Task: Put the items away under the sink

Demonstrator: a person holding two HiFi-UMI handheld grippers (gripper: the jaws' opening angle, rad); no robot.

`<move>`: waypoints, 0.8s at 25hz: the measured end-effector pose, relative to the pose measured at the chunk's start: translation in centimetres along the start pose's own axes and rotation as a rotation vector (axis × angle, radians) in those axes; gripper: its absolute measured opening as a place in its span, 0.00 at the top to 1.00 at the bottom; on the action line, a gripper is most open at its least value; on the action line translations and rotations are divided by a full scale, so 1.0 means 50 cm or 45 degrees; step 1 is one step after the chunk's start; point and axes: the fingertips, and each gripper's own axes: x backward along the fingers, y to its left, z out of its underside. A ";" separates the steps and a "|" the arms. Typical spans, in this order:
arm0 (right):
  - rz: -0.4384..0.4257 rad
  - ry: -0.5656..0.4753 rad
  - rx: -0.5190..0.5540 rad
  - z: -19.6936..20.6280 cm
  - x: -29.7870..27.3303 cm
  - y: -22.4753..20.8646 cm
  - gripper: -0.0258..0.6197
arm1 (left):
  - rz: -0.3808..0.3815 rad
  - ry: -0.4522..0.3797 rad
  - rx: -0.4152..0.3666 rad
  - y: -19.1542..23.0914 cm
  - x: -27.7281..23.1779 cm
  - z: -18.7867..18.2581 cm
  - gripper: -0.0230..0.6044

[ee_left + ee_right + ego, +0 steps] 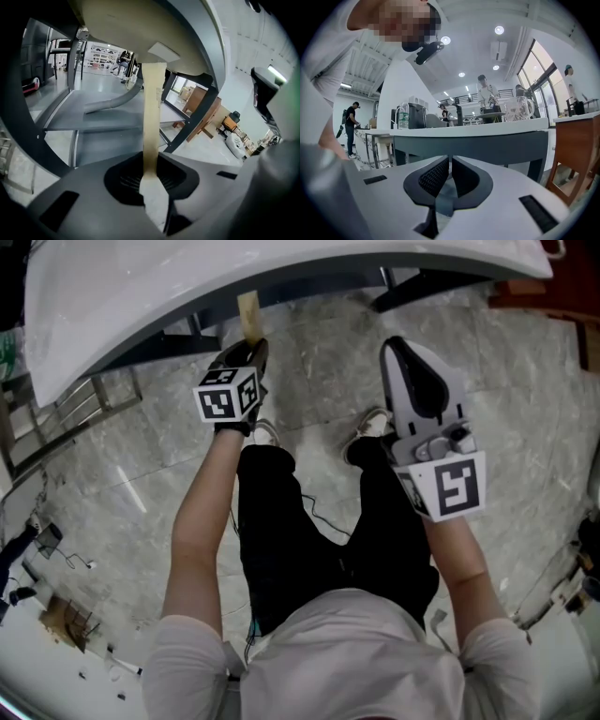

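So my left gripper (247, 348) is clamped on a thin tan strip (152, 117). The strip sticks straight out past the jaws, right up at the underside of the white sink (141, 296). There's a grey shelf (93, 123) under the basin ahead of it. My right gripper (403, 352) has its jaws pressed together on nothing, hanging over the marble floor (141, 474).

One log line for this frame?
left gripper: shut on tan strip | right gripper: shut, empty | strip: near sink rim
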 end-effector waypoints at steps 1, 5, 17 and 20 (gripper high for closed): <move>0.003 0.001 0.004 0.007 -0.003 -0.004 0.89 | 0.001 -0.009 0.004 0.002 -0.007 -0.007 0.86; 0.022 -0.009 0.010 0.027 -0.018 -0.015 0.89 | 0.034 -0.044 0.003 -0.008 -0.031 -0.034 0.86; 0.021 -0.004 0.006 0.073 -0.047 -0.032 0.89 | -0.049 -0.106 0.037 0.072 -0.105 -0.120 0.86; 0.014 -0.010 0.017 0.082 -0.059 -0.036 0.89 | -0.065 -0.141 0.049 0.080 -0.115 -0.129 0.86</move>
